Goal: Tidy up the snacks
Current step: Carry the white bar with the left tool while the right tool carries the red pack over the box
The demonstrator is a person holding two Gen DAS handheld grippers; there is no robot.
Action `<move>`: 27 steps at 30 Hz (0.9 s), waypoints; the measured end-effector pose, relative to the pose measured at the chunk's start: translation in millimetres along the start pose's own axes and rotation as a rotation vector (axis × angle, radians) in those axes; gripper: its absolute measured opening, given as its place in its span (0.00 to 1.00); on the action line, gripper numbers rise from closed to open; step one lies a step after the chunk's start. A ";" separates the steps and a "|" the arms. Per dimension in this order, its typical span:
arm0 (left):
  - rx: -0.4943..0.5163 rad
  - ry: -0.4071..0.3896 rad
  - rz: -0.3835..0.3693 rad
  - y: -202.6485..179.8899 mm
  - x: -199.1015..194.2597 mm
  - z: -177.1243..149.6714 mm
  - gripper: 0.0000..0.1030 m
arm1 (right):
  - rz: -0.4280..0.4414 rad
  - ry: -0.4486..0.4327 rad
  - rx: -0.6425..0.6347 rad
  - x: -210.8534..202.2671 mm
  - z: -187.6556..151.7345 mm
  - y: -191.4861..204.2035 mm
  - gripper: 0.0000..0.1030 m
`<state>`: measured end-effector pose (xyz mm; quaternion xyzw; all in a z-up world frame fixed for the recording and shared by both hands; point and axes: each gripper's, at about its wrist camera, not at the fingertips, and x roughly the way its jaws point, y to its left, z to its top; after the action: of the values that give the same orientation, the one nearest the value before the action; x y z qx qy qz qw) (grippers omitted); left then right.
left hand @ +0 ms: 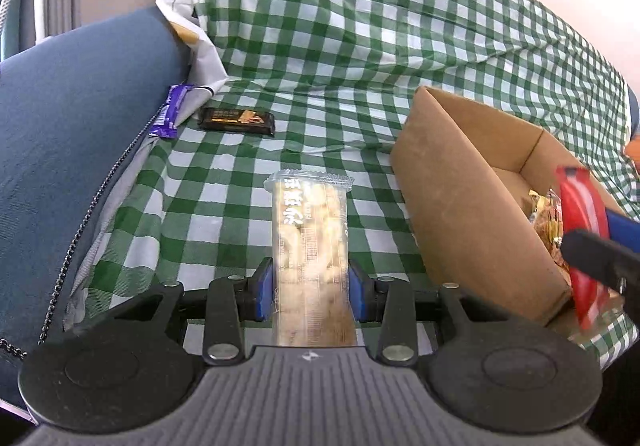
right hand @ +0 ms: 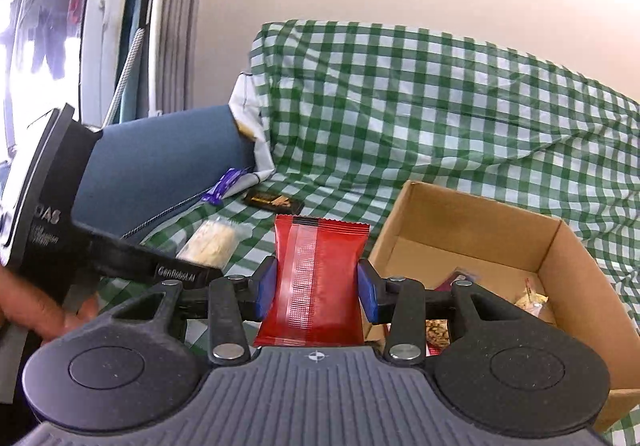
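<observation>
My left gripper is shut on a clear-wrapped beige snack bar, held above the green checked cloth. My right gripper is shut on a red snack packet, held just left of the open cardboard box. The red packet also shows in the left wrist view, at the box's near corner. The box holds several wrapped snacks. A dark brown bar and a purple packet lie on the cloth at the back left.
A blue sofa armrest rises to the left of the cloth. The cloth climbs over the sofa back behind. The left gripper's body and the hand holding it fill the left of the right wrist view. A window and curtain stand at far left.
</observation>
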<state>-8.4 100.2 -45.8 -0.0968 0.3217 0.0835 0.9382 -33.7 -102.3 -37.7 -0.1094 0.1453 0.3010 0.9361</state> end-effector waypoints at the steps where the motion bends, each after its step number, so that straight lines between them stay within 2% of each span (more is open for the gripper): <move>1: 0.007 0.001 0.001 -2.7 -0.5 -0.1 0.40 | -0.006 -0.005 0.008 -0.1 0.3 -1.9 0.43; 8: 0.036 0.010 0.012 -15.7 -2.6 4.4 0.40 | -0.043 -0.036 0.078 0.5 4.0 -18.6 0.43; 17: 0.046 -0.025 -0.004 -34.7 -12.8 18.6 0.40 | -0.131 -0.064 0.160 0.8 6.8 -41.8 0.43; 23: 0.064 -0.073 -0.045 -60.1 -22.4 38.3 0.40 | -0.217 -0.088 0.230 -2.0 6.3 -60.4 0.43; 27: 0.083 -0.117 -0.088 -84.5 -30.4 57.3 0.40 | -0.292 -0.134 0.294 -7.0 7.0 -78.0 0.43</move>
<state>20.1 29.2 28.2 -0.0671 0.2651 0.0341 0.9613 8.8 -165.9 -19.7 0.0285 0.1074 0.1443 0.9833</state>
